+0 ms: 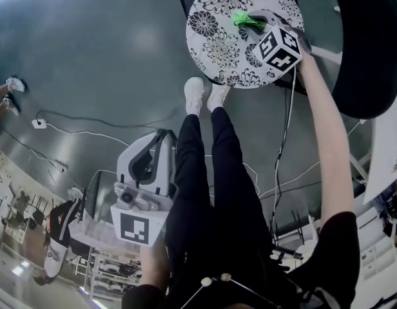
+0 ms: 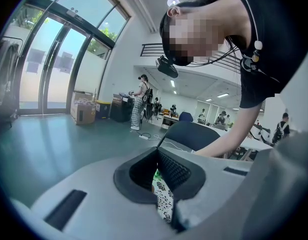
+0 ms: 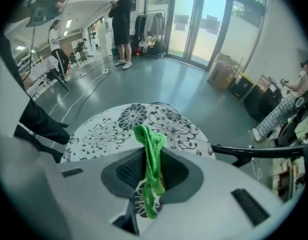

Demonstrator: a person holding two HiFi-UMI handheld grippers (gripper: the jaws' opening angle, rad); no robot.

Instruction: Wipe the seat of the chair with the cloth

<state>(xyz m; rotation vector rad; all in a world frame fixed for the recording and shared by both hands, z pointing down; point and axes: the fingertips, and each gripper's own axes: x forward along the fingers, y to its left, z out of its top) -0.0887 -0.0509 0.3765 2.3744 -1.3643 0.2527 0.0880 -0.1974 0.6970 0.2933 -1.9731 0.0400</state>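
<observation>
The chair's round seat (image 1: 218, 44), white with black flowers, lies at the top of the head view, with its black back (image 1: 369, 50) to the right. My right gripper (image 1: 253, 19) hovers over the seat's far part, shut on a bunched green cloth (image 1: 245, 19). In the right gripper view the cloth (image 3: 151, 149) hangs pinched between the jaws of that gripper (image 3: 151, 171), above the seat (image 3: 109, 129). My left gripper (image 1: 161, 137) is held low beside the person's legs, away from the chair. Its jaws (image 2: 159, 181) look shut on nothing; a sliver of the seat shows through them.
The person's legs and white shoes (image 1: 205, 95) stand right before the seat. Cables (image 1: 89, 134) and a power strip (image 1: 38, 123) lie on the grey floor to the left. Other people (image 3: 121, 26), tables and cardboard boxes (image 2: 83, 111) stand farther off in the hall.
</observation>
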